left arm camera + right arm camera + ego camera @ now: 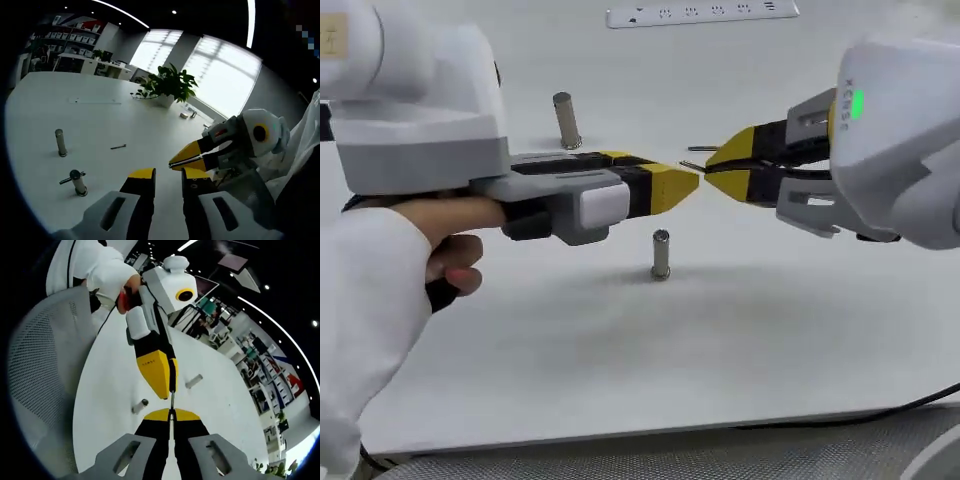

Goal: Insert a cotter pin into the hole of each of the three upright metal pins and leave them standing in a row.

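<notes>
The right hand-held gripper (pixel 712 169) hides most of its cotter pin (pixel 691 167); the power strip (pixel 700 13) is cropped.

Open-plan office. Evidence: large white mtg table (pixel 150 125), potted plant (pixel 167 87) at far end, big windows (pixel 225 75) behind, shelving (pixel 75 37) far left, mesh office chair (pixel 45 380), ceiling strip lights (pixel 120 12).

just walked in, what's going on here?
A person works two grippers tip to tip above the white table. The right gripper is shut on a thin cotter pin, aimed at the left gripper, whose jaws are apart. One upright pin already has a cotter pin through it; a second upright pin is bare. A spare cotter pin lies on the table.
</notes>
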`<state>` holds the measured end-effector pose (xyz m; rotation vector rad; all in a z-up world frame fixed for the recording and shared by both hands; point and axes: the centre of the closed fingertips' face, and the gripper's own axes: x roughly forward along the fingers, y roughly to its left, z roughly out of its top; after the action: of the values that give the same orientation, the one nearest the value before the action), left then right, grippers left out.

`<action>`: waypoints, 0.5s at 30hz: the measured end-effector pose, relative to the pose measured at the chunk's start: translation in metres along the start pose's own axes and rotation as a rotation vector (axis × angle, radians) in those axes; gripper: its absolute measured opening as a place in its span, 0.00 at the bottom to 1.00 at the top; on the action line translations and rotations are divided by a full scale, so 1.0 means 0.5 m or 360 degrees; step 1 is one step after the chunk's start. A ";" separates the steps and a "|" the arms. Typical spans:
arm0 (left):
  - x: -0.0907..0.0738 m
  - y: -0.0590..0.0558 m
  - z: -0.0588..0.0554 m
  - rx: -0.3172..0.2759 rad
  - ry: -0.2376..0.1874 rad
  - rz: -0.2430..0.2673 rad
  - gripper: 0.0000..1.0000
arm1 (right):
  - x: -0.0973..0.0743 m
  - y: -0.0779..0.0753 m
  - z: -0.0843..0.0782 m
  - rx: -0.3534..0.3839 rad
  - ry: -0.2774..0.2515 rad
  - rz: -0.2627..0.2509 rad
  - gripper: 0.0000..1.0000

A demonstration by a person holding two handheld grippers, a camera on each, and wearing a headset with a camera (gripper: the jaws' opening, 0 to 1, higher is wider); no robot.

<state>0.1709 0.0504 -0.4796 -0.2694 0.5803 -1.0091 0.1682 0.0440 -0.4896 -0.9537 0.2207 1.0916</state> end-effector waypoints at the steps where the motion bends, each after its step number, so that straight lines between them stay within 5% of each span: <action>1: 0.002 -0.001 -0.002 0.0002 0.0006 -0.0004 0.15 | 0.000 0.002 0.001 -0.0001 -0.0002 0.0001 0.00; 15: 0.007 -0.016 -0.015 0.0008 0.0044 -0.0030 0.00 | 0.001 0.010 0.014 -0.0035 -0.0011 0.0003 0.00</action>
<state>0.1625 0.0436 -0.4833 -0.2573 0.6012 -1.0335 0.1621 0.0503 -0.4884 -0.9690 0.2044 1.1012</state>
